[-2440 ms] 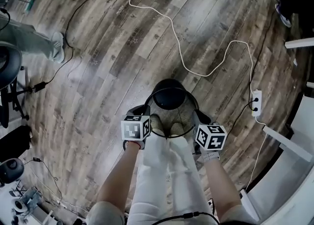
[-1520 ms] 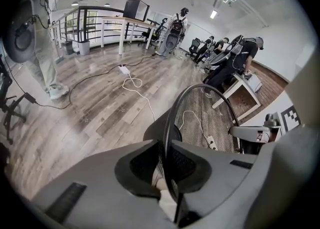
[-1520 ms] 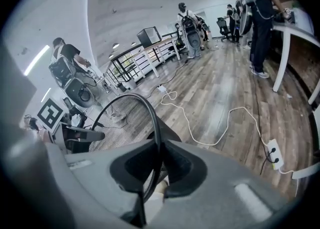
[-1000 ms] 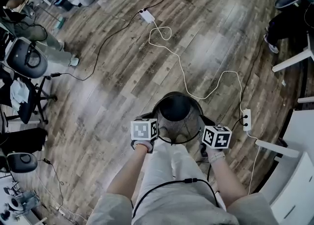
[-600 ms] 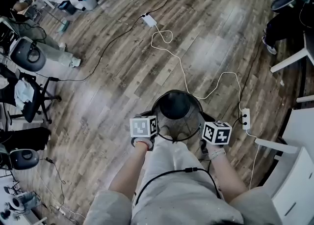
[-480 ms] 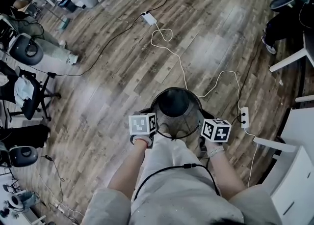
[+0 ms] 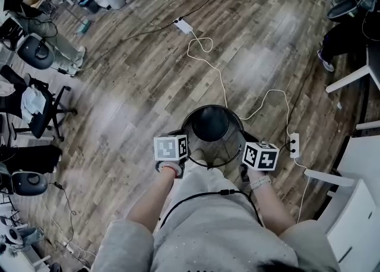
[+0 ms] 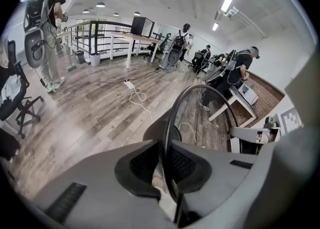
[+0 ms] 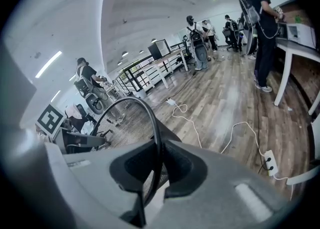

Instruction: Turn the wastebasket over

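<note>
The left tongs point(image 7: 180, 138) and right tongs point(image 7: 243, 141) each pinch narrow on opposite sides of the rim of the black round wire-mesh wastebasket point(image 7: 211, 123). It stands mouth up before the person's legs. Beyond it, a white cable point(image 7: 221, 78) snakes across the wood-plank floor point(image 7: 130, 104).

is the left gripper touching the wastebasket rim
Touching: the left gripper view shows the left gripper with both jaws clamped on the wastebasket rim.
</note>
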Tool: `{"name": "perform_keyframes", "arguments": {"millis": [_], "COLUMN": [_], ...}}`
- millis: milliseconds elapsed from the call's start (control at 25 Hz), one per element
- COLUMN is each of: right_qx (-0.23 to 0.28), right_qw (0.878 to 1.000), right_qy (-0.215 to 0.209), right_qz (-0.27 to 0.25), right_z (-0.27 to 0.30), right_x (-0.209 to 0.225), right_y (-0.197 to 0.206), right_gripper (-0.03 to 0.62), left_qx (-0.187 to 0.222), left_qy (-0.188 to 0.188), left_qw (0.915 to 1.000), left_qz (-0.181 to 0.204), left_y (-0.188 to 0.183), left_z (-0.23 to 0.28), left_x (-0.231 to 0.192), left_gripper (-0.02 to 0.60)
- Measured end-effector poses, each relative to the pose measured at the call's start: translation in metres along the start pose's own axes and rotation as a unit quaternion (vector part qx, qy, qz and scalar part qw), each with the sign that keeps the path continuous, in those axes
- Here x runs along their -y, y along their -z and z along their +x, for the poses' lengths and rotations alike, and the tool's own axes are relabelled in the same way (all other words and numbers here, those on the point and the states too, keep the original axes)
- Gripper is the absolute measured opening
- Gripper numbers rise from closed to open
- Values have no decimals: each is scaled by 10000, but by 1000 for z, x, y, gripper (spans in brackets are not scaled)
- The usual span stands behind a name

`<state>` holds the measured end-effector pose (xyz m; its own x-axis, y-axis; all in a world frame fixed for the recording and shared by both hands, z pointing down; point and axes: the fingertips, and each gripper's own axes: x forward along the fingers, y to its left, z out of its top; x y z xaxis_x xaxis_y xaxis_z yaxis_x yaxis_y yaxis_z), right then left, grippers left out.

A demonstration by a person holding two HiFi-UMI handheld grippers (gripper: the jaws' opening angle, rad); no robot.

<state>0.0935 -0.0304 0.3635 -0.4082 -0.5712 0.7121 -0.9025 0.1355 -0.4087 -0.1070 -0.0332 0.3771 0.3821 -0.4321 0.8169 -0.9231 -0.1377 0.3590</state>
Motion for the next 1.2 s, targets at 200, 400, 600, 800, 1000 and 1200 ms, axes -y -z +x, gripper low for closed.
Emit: {"name": "perform_keyframes", "arguments": {"millis": [200,400,600,800,1000,1200], "right_qx": [15,57,80,88,104,79], "right_qw": [10000,10000,9999,9999,9999,9999], "right_qy": [4,20,-21,-25,19,43], "right_qz": [-23,-1,-89,-106,-72,-88], "right_z": [-5,-8,-1,7,13,17], "right_x": [-10,-16,-24,-28,-30,-28], "right_y": [0,-3,-12,-19,-24,-26], "right_gripper": [38,38,38,38,37,37], "left_qx": [-29,-59,-52,-24,-54,-102], "left_qy": [9,39,64,42,65,94], "left_qw": [10000,10000,10000,10000,10000,9999], "left_qz": [36,25,-40,-30,-50,-66], "left_y": [-2,-5,-12,-22,-28,-31], "left_z": [-11,-15,-17,-17,-13,-8], "left_x": [-3,-5,-13,-20,-24,-26], "left_gripper": [23,23,25,25,25,25]}}
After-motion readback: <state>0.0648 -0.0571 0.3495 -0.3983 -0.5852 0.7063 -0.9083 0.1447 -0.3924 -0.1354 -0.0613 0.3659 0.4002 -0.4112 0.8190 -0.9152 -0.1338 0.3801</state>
